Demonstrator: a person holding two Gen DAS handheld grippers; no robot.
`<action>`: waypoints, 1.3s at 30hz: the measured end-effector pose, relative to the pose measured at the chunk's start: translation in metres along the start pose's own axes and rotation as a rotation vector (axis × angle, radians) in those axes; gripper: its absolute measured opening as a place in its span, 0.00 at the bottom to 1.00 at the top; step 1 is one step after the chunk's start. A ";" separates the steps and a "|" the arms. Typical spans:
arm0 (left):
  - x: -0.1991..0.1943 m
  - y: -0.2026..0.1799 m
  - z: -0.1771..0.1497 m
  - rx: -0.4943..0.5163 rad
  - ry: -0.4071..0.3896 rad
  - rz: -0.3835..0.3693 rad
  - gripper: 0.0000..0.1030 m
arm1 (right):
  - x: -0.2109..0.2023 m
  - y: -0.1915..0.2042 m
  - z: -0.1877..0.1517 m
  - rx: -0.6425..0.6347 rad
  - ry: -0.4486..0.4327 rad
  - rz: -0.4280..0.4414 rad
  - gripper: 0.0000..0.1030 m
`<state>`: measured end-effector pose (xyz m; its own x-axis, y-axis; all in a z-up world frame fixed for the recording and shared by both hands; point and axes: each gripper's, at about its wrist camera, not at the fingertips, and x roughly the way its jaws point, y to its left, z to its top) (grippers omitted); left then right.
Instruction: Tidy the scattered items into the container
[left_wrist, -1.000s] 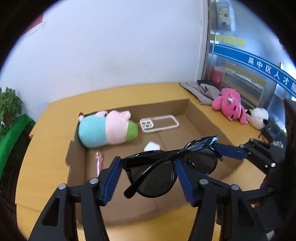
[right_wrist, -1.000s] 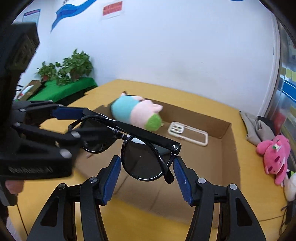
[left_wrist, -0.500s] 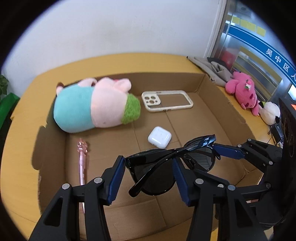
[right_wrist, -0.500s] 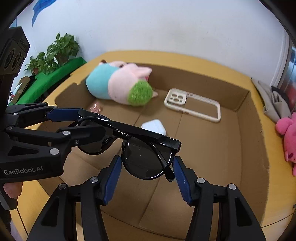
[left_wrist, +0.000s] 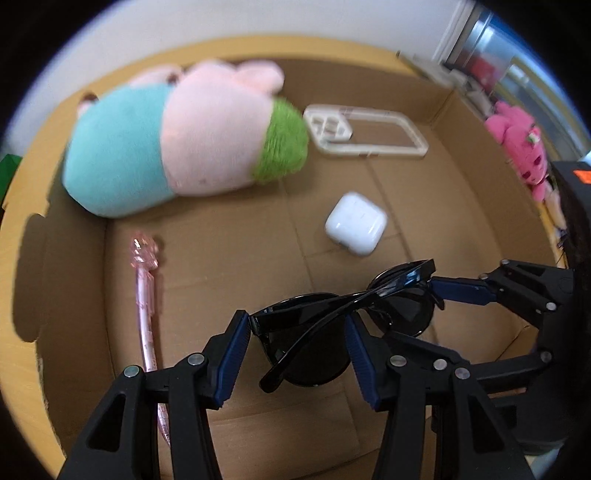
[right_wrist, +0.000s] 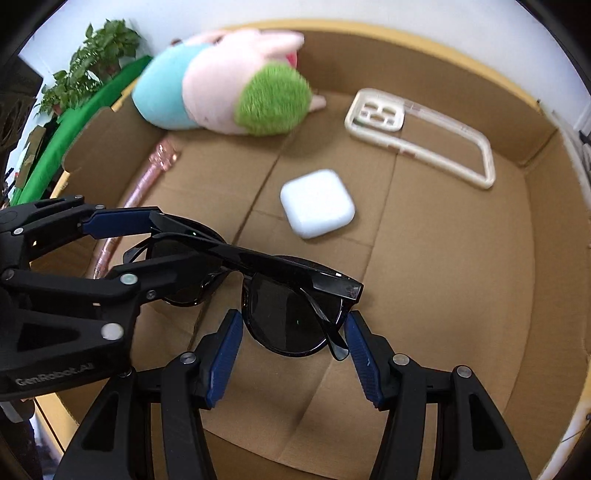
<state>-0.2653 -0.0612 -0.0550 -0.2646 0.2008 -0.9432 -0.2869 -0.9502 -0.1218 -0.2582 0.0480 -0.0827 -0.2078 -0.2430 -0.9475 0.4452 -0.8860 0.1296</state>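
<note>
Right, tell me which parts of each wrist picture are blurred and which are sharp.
Left wrist view: the pink, teal and green plush toy and white earbud case smear, the black sunglasses stay crisp. Right wrist view: same toy and case soft, sunglasses sharp.

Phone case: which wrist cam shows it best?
Right wrist: the phone case lies sharp and whole, camera cutout clear. Left wrist shows it whole too, but blurred and flattened near the box's far wall.

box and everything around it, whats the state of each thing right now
cardboard box: open, partly filled
sunglasses: folded, held over the box
left gripper: shut on sunglasses
right gripper: shut on sunglasses
earbud case: closed, on box floor
phone case: empty, lying flat
plush toy: lying on its side
</note>
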 end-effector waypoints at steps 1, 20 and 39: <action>0.004 0.001 0.001 -0.006 0.017 0.003 0.50 | 0.003 -0.001 0.001 0.006 0.019 0.005 0.60; -0.078 0.010 -0.036 -0.035 -0.289 0.095 0.54 | -0.044 -0.006 -0.038 -0.016 -0.137 -0.193 0.90; -0.150 -0.054 -0.164 -0.135 -0.680 0.247 0.79 | -0.130 0.038 -0.149 0.017 -0.483 -0.228 0.95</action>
<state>-0.0591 -0.0790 0.0427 -0.8320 0.0391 -0.5534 -0.0411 -0.9991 -0.0089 -0.0847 0.1049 0.0018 -0.6769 -0.1938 -0.7101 0.3281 -0.9430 -0.0554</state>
